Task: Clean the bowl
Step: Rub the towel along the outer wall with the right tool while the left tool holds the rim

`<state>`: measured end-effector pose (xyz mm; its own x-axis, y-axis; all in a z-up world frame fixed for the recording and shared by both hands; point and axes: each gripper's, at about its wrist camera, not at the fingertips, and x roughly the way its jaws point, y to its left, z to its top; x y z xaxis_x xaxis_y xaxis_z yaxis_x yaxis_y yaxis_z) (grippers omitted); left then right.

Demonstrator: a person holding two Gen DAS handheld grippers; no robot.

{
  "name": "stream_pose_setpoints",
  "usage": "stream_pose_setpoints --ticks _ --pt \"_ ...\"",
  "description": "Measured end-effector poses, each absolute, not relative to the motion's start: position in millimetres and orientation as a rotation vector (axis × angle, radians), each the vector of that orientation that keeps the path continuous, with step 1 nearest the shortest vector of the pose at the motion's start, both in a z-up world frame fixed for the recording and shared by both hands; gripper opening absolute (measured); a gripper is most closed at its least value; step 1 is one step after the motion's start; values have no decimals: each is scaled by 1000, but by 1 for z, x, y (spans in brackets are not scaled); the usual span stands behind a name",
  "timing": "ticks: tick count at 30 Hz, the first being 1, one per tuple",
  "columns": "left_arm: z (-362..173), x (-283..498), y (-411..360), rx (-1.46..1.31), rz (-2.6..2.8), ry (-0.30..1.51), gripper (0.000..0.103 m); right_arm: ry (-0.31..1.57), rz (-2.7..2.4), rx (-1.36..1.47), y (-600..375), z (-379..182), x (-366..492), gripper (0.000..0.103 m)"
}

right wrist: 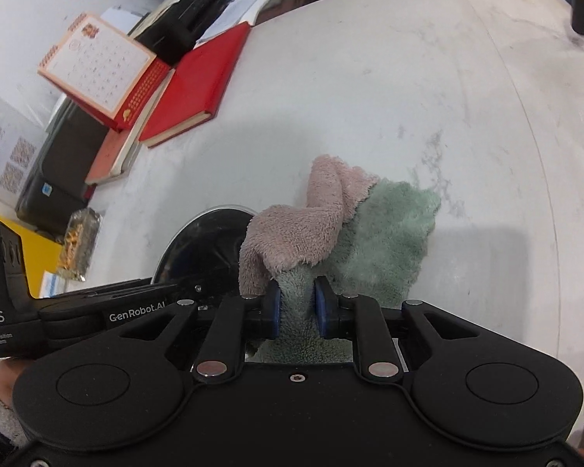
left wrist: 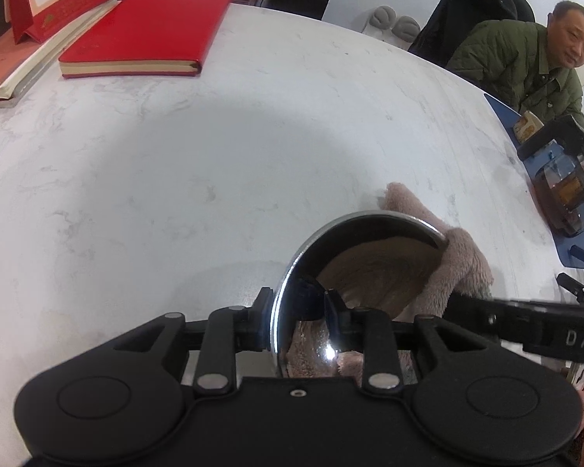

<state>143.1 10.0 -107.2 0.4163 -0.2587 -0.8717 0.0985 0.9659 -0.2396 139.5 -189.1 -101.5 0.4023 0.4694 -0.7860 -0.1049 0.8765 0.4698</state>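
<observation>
Left gripper [left wrist: 292, 307]: closed on the rim of a shiny steel bowl [left wrist: 354, 241], one finger outside the wall, the other inside. Bowl tipped up on its edge above the pale marbled table [left wrist: 175, 155], its open side turned to the right in the left wrist view. Inside the bowl: a brownish reflection of the cloth and a bright glare spot near the bottom.

Right gripper [right wrist: 296, 307]: jaws nearly together, blue pads [right wrist: 276, 307] pressing a bunch of fluffy cloth [right wrist: 331, 233] from both sides. Cloth of two colours, dusty pink on one face and pale green on the other. Pink part folded over toward the bowl's rim and touching it; green part spread out to the right, resting on the table. In the left wrist view, the same cloth seen only as pink, lying against the far edge of the bowl.

At the far left of the table: a red notebook [left wrist: 144, 35], partly on top of another book, with a desk calendar [right wrist: 97, 74] just behind. At the right edge in the left wrist view: a blue tray [left wrist: 533, 163] carrying a glass teapot [left wrist: 568, 194] with dark liquid. Behind the table there: a seated person in a green quilted jacket [left wrist: 518, 62].
</observation>
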Motion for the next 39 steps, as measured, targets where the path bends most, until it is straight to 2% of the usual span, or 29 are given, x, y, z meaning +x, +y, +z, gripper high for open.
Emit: stream_pose_setpoints --ticks 2,11,21,30,39 --pt "-105 140 11 -150 -222 1118 23 1098 383 343 -186 -100 143 15" --pt "-97 158 14 -114 -303 1089 22 1089 425 229 -178 -91 145 14" --pt "-97 142 27 -144 -317 1119 9 1052 487 37 -159 -83 155 14" --pt "-93 136 40 -149 -300 1130 9 967 645 -303 -116 -71 164 14" --pt "-99 162 35 -123 -351 1131 15 871 788 -563 -86 -62 162 14"
